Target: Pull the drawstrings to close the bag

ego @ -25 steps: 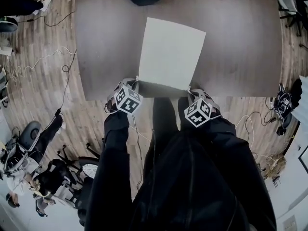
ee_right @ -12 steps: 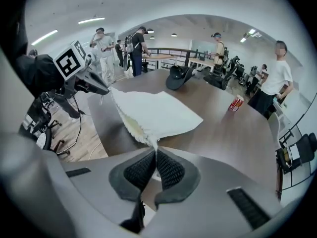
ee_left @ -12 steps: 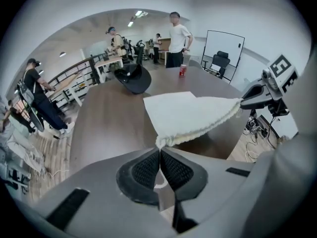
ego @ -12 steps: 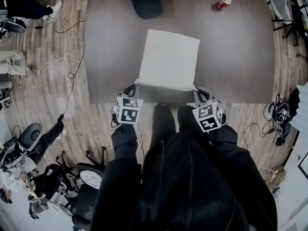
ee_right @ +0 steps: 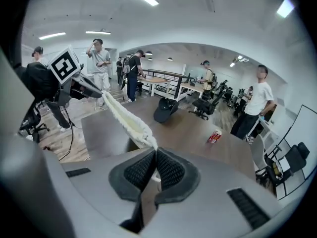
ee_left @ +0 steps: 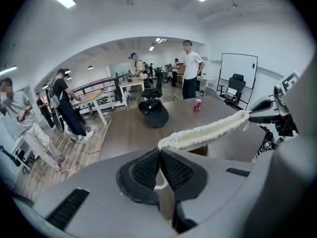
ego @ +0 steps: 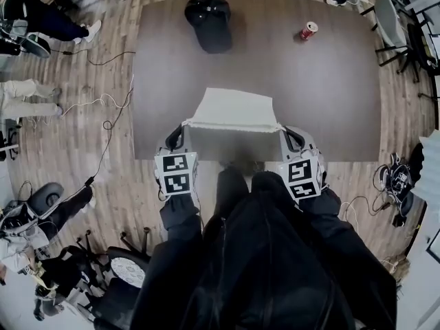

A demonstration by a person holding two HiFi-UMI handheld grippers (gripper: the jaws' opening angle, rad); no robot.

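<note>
Slippage is the main worry. The left tool (ee_left: 159, 155) and the right tool (ee_right: 155, 155) are each clenched on a thin white drawstring (ee_left: 159, 186) at opposite ends of the bag's mouth. I judge that so slender a cord could slide out from between the ribbed pads under a hard outward pull. If one end lets go, the bag (ego: 234, 107) might swing or drop. It hangs from both tools at the middle of the head view, above the near part of the surface (ego: 330, 95). An uneven pull could also bunch the gathers to one side and leave a gap. The head view shows the pale bag body sloping away from the tools, with a black cap (ego: 210, 23) and a red can (ego: 307, 30) well apart from it at the top of the frame, but it does not show the pads. The two gripper views show the pads pressed together on cord, and the mouth puckered into a ruffled band stretched between the tools.
</note>
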